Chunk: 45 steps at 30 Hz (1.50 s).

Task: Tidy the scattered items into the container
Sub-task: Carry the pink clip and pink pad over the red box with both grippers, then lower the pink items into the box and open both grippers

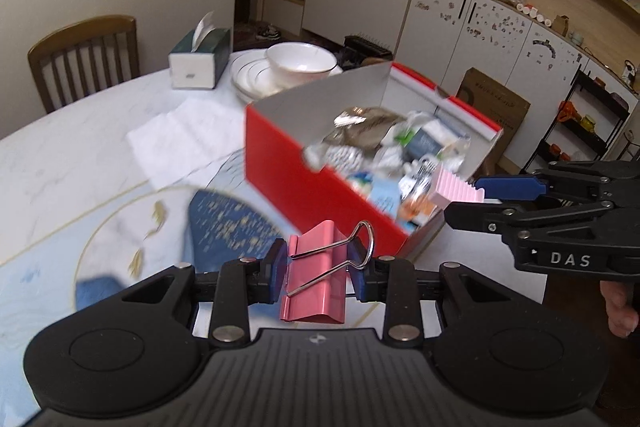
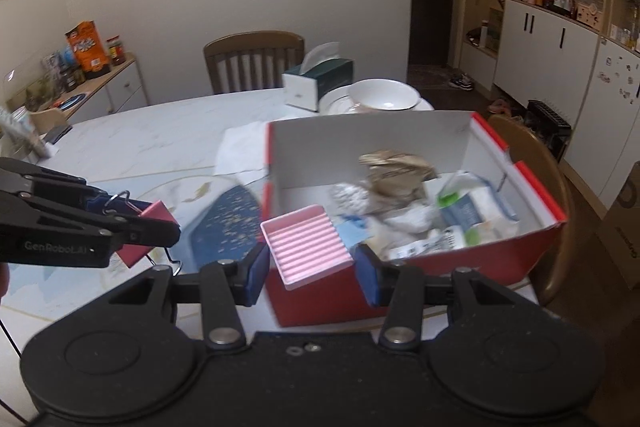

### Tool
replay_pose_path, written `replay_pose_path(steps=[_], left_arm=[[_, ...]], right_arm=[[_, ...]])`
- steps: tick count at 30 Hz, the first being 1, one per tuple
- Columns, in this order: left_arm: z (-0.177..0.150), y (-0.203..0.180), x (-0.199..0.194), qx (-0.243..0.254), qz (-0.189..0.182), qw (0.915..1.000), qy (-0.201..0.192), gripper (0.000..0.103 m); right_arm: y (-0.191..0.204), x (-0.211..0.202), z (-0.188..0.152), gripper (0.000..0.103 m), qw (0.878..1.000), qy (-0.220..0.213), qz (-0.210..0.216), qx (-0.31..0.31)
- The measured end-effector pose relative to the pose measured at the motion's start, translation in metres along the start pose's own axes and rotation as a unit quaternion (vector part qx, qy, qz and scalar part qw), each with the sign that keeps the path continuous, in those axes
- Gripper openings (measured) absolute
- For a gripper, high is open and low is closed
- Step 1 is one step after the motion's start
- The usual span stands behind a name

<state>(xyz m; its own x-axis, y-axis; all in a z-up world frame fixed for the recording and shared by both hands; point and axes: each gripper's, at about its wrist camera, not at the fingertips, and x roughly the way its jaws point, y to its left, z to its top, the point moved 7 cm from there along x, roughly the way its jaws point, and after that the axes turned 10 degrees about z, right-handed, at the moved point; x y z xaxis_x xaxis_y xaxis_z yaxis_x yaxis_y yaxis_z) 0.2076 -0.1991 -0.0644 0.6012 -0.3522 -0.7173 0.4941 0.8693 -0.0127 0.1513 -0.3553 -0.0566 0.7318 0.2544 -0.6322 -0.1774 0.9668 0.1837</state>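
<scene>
The left gripper (image 1: pixel 316 277) is clamped on one pink binder clip (image 1: pixel 314 279) with two silver wire handles, held between its blue pads above the marble table (image 1: pixel 80 155). The right gripper (image 2: pixel 312 261) grasps one pink ridged tray (image 2: pixel 306 243), shallow and rectangular, with its pads pressed to the tray's sides. Just ahead of both grippers sits one red box (image 2: pixel 532 239) with a white inside, already holding crumpled wrappers and packets. Beyond the box stand one white bowl (image 2: pixel 384 99) on stacked plates, one green tissue box (image 2: pixel 320 81) and one wooden chair (image 2: pixel 254 61)
</scene>
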Motion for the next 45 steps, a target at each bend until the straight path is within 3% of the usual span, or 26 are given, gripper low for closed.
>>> replay_pose_path(steps=[14, 28, 41, 45], left_arm=[[0.059, -0.055, 0.038, 0.019, 0.000, 0.9997, -0.018, 0.031], [0.091, -0.075, 0.096, 0.017, -0.006, 0.9998, 0.009, 0.031], [0.100, -0.085, 0.143, 0.051, 0.018, 0.9977, 0.039, 0.031], [0.098, -0.086, 0.155, 0.063, 0.028, 0.9963, 0.051, 0.031]], right_arm=[[-0.067, -0.002, 0.019, 0.046, 1.000, -0.015, -0.016, 0.006], [-0.107, 0.011, 0.025, 0.046, 1.000, -0.010, -0.021, 0.009], [-0.120, 0.051, 0.027, 0.045, 0.999, 0.047, 0.001, 0.011], [-0.117, 0.062, 0.027, 0.045, 0.998, 0.062, -0.004, -0.022]])
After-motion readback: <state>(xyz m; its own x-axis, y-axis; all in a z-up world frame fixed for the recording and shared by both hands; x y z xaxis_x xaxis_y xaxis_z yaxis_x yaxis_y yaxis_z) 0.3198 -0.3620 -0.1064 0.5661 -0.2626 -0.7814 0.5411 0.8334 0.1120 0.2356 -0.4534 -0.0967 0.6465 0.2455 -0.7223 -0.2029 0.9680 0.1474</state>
